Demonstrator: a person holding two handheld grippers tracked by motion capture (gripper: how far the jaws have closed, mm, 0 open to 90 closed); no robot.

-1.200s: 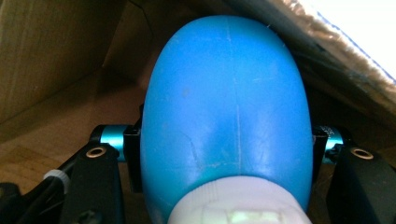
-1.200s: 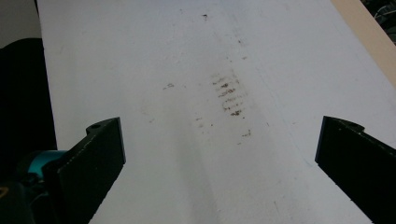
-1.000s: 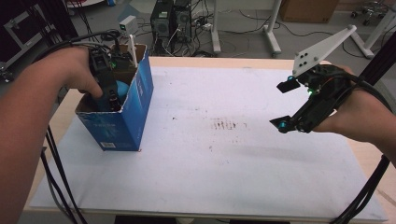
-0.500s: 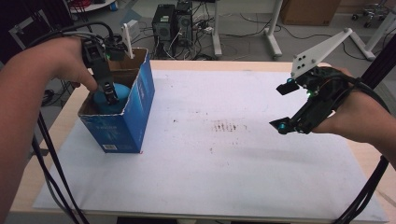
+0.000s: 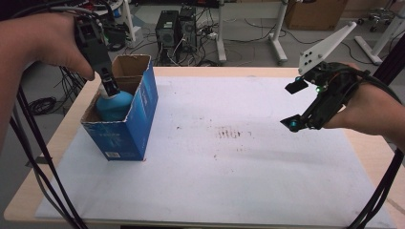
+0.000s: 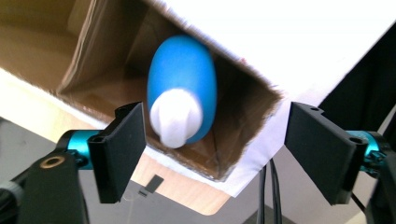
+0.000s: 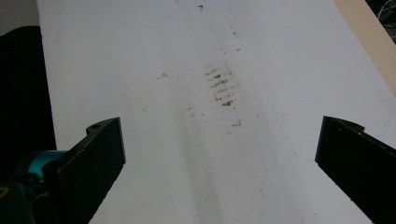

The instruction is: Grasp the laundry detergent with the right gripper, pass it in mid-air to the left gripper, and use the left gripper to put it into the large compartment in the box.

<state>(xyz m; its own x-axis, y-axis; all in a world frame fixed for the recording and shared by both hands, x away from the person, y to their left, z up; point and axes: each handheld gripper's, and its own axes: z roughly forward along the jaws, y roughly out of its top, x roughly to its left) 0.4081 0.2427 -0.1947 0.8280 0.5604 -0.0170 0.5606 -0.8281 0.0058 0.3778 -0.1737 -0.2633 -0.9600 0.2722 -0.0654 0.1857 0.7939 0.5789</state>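
Looking along the left gripper (image 6: pixel 215 149), whose parted jaws have just been opening and press on nothing, its own view shows the blue bottle (image 6: pixel 183 84) standing in the cardboard box (image 5: pixel 138 119), white cap (image 6: pixel 175 116) up, long axis upright. Farther right, the right gripper (image 7: pixel 219 163) hangs wide open over the stained white mat (image 7: pixel 187 56).

High view: above the near edge, facing forward and down over the whole tabletop (image 5: pixel 267 191).
Left gripper view: close, straight down into the open cardboard box (image 6: pixel 243 93).
Right gripper view: near, angled down onto the white sheet's smudges (image 7: pixel 220 86).
Shared: box (image 5: pixel 138 114) and smudges (image 5: pixel 231 133) both in the high view.
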